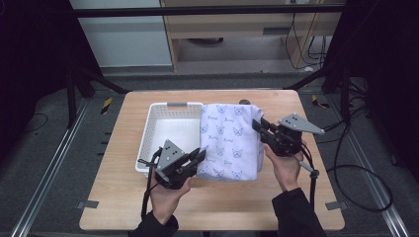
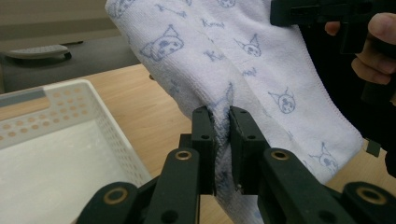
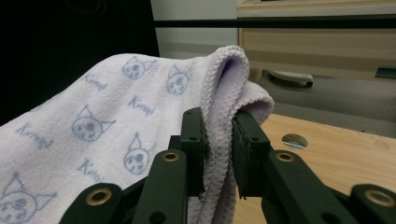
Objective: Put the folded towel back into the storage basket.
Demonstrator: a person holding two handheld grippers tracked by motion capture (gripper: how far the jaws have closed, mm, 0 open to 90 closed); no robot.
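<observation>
A folded white towel with blue cat-face prints hangs lifted over the wooden table, held between both grippers. My left gripper is shut on the towel's near-left edge, the cloth pinched between its jaws. My right gripper is shut on the towel's stitched right edge, near a far corner. In the left gripper view the right gripper and the hand holding it appear at the top right.
A white perforated basket stands empty on the left half of the table, its right rim under the towel. A round hole is in the tabletop beyond the right gripper. Cables trail off the right side of the table.
</observation>
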